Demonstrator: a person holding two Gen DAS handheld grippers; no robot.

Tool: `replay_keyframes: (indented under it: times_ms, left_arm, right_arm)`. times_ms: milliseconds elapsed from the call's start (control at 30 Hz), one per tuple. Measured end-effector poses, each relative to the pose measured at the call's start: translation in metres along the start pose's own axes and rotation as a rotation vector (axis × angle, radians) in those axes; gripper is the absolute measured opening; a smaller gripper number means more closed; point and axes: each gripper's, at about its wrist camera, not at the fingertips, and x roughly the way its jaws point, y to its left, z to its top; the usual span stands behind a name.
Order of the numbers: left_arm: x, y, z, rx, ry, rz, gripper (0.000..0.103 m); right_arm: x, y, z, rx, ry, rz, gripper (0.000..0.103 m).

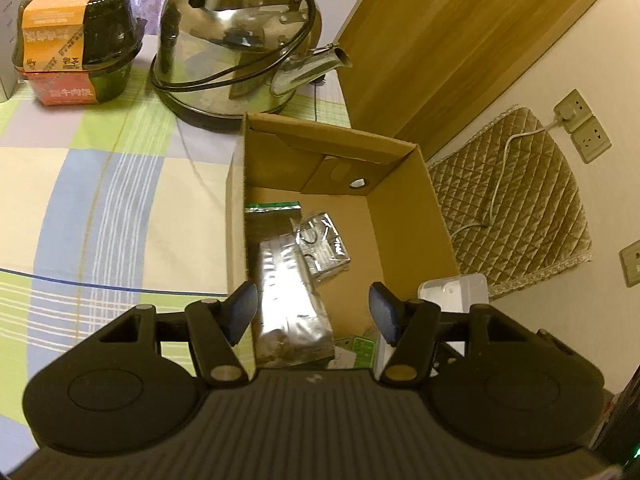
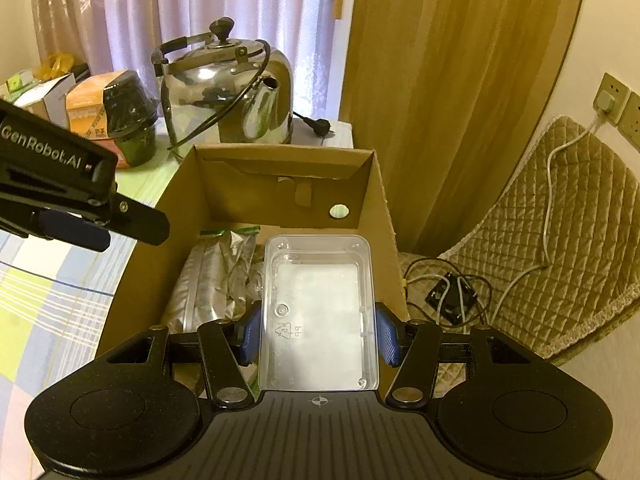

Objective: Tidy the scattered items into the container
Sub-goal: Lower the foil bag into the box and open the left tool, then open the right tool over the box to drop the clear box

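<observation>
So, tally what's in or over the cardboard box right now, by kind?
Silver foil packets: 2, large and small
Green-edged packet: 1
Clear plastic tray, held over the box by the right gripper: 1
Total: 4; items under the left gripper are unclear.

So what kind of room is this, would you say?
Probably a room in a home, maybe a bedroom or living room. A steel kettle stands on a checked cloth, sheer curtains hang behind it, and a quilted cushion leans against the wall by a wall socket.
</observation>
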Motion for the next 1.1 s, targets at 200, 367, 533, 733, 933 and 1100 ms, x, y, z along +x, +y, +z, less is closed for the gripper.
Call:
replay_keyframes:
  times_ms: [200, 367, 533, 733, 933, 1100]
  left_arm:
    - [-0.003, 0.005, -0.001, 0.023, -0.014, 0.027, 0.064]
    - [-0.010, 0.007, -0.002, 0.101, -0.054, 0.082, 0.085]
    - [-0.016, 0.016, -0.003, 0.135, -0.090, 0.132, 0.093]
    - [-0.018, 0.026, -0.006, 0.161, -0.094, 0.169, 0.094]
    - [-0.022, 0.035, -0.008, 0.167, -0.078, 0.164, 0.095]
    - [-0.025, 0.040, -0.008, 0.166, -0.070, 0.155, 0.096]
  right_arm:
    - [0.003, 0.004, 0.004, -0.007, 0.006, 0.007, 0.059]
    - [0.006, 0.005, 0.007, -0.010, 0.013, 0.009, 0.059]
    - [0.009, 0.007, 0.009, -0.008, 0.016, 0.009, 0.059]
    - [0.014, 0.013, 0.015, -0.002, 0.023, 0.011, 0.059]
    - [0.019, 0.016, 0.022, -0.001, 0.014, 0.016, 0.059]
    - [0.021, 0.017, 0.027, -0.002, -0.021, 0.024, 0.061]
